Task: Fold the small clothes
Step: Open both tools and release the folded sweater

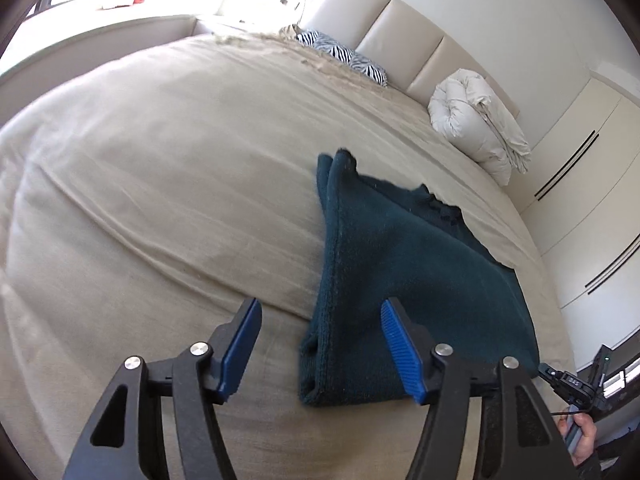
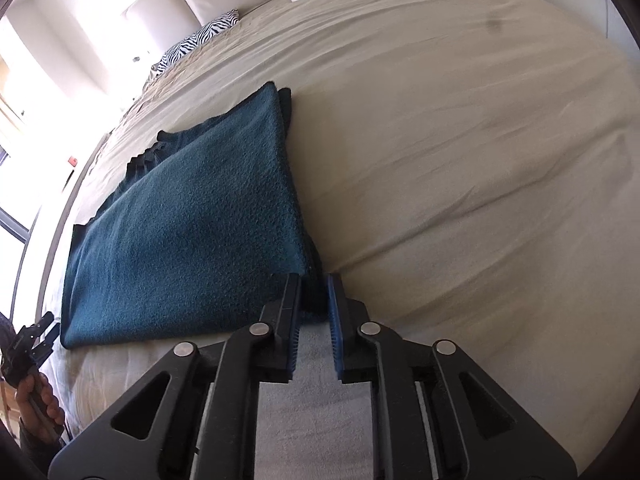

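Note:
A dark teal fleece cloth lies folded flat on the beige bed. My left gripper hovers over its near left corner, blue pads wide apart and touching nothing. In the right wrist view the same cloth stretches away to the left. My right gripper sits at its near right corner with the jaws narrowly apart. The corner shows in the gap between them, and I see no pinch or lift of the fabric. A hand holds the left gripper at the lower left edge.
A zebra-print pillow and a rolled white duvet lie by the padded headboard. White wardrobe doors stand beyond the bed's right side. Bare bedspread spreads to the right of the cloth.

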